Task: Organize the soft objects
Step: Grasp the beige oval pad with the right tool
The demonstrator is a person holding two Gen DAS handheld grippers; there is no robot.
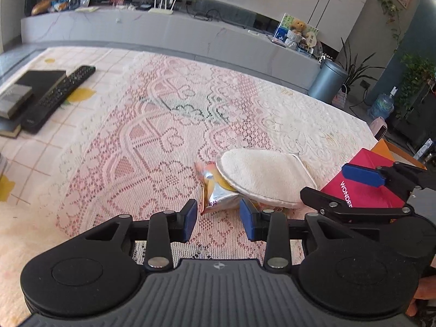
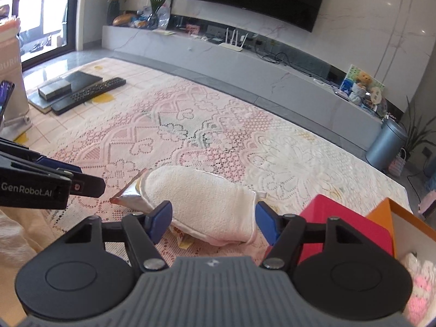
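Your right hand-held gripper [image 2: 214, 222] is spread around the white mitt [image 2: 207, 201], pads not touching; your left hand-held gripper [image 1: 219, 219] sits half-spread, empty, by the snack packet [image 1: 215, 193].

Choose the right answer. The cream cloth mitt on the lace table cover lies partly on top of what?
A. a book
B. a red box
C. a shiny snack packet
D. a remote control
C. The mitt lies over a shiny snack packet, whose foil end sticks out from under it; the remote control and the red box lie apart from it.
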